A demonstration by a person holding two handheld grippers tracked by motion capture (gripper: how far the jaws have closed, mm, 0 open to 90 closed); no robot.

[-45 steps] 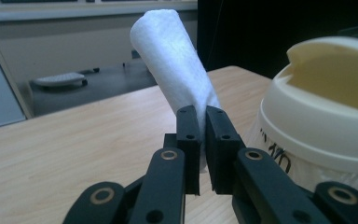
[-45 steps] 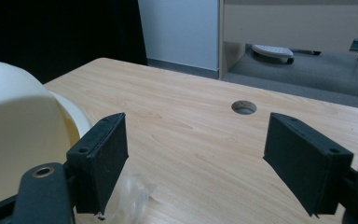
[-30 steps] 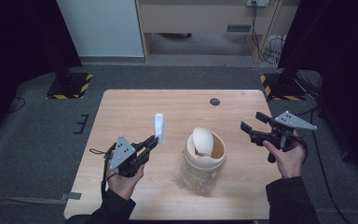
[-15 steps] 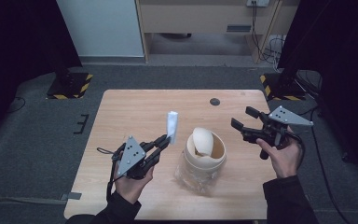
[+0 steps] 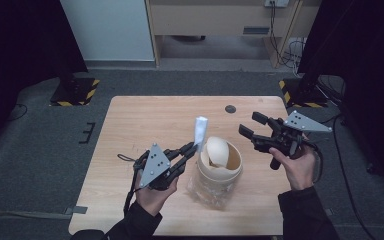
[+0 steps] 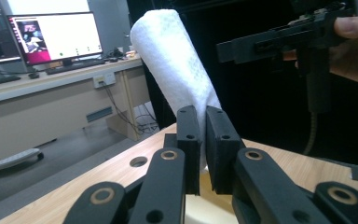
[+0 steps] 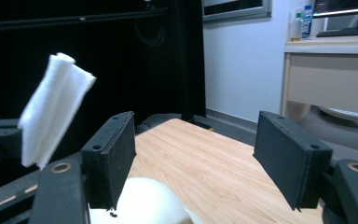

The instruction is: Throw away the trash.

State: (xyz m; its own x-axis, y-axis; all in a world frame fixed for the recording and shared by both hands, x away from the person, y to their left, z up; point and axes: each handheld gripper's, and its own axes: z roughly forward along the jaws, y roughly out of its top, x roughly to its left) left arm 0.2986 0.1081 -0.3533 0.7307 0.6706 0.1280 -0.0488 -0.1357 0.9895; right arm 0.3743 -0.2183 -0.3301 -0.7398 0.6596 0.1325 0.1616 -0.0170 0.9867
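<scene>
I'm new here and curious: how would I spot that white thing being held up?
Start at the wooden table and find the beige round container near its middle. Just left of it, the left gripper pinches an upright white folded cloth, the only white fabric among rigid beige and black things.

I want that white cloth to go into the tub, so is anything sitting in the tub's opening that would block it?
Yes. A pale, egg-shaped object already fills much of the tub opening, right beside where the left gripper holds the white cloth.
</scene>
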